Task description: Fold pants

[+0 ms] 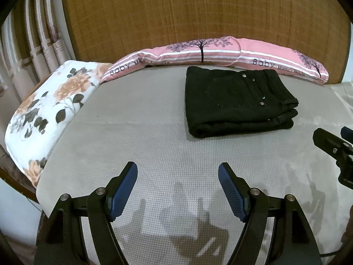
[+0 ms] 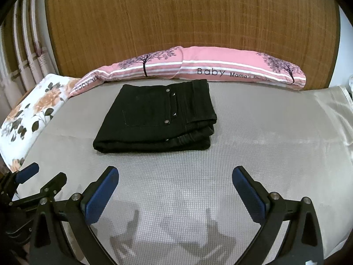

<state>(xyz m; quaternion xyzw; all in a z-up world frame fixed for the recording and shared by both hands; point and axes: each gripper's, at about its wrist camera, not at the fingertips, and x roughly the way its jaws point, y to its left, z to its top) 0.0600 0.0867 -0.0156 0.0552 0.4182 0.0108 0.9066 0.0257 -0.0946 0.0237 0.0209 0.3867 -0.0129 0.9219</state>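
So the black pants [image 2: 154,119] are folded into a neat flat stack, back pocket and its metal rivets facing up, sitting on the grey textured bed sheet [image 2: 242,154] toward the far end of the bed. They're just in front of the long pink pillow [image 2: 220,70] printed with trees and "Baby", which runs along the woven brown headboard [image 2: 176,22]. There's also a white floral pillow [image 1: 50,108] off on the left edge, near the striped curtain [image 1: 26,50]. Both claws hover over bare sheet on the near side, apart from the pants. Left claw [image 1: 177,190] is released, blue pads spread wide with nothing between them. Right claw [image 2: 175,196] is the same, wide apart and empty. Each one pokes into the edge of the other's view, so the 2 sit side by side.
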